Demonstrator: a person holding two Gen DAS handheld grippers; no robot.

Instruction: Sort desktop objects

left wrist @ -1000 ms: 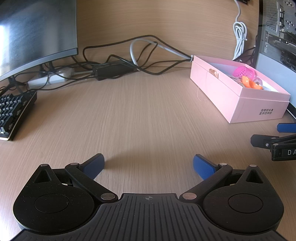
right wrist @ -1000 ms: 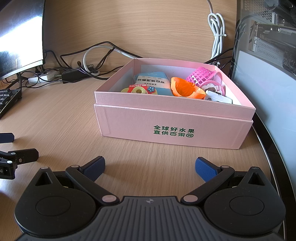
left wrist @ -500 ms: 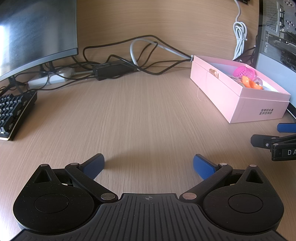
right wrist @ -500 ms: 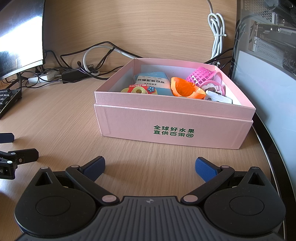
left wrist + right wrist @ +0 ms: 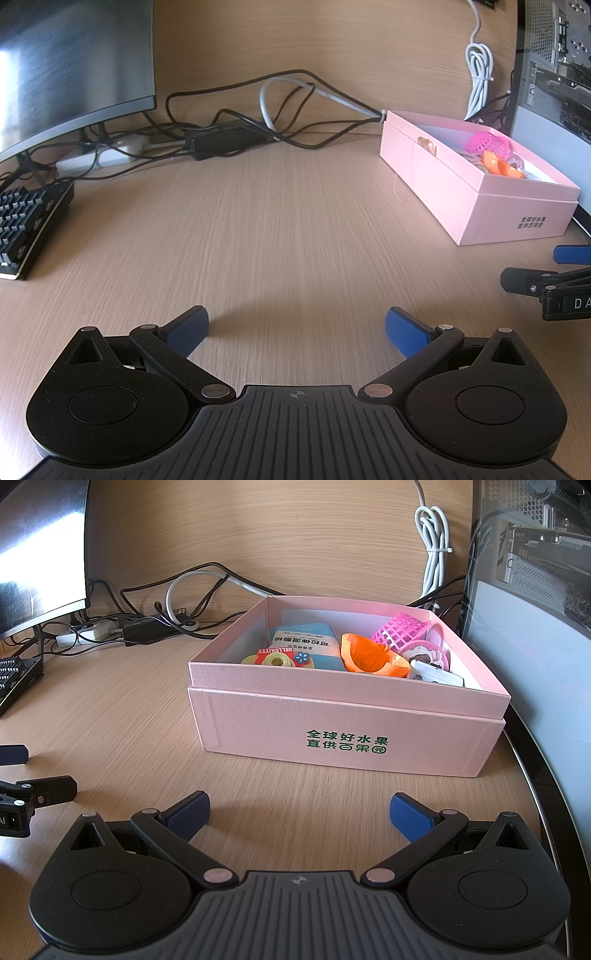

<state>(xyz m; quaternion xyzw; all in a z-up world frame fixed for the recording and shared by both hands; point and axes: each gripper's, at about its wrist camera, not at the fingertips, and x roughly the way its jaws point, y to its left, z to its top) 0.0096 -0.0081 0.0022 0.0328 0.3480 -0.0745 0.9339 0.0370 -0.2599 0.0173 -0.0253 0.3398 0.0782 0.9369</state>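
A pink box with green print stands on the wooden desk straight ahead of my right gripper, which is open and empty just short of it. Inside lie a blue packet, an orange bowl, a pink mesh basket, a yellow tape roll and other small items. The box also shows at the right of the left wrist view. My left gripper is open and empty over bare desk.
A monitor and black keyboard stand at the left. Tangled cables and a power brick lie along the back wall. A computer case stands right of the box. The right gripper's finger shows at the left view's right edge.
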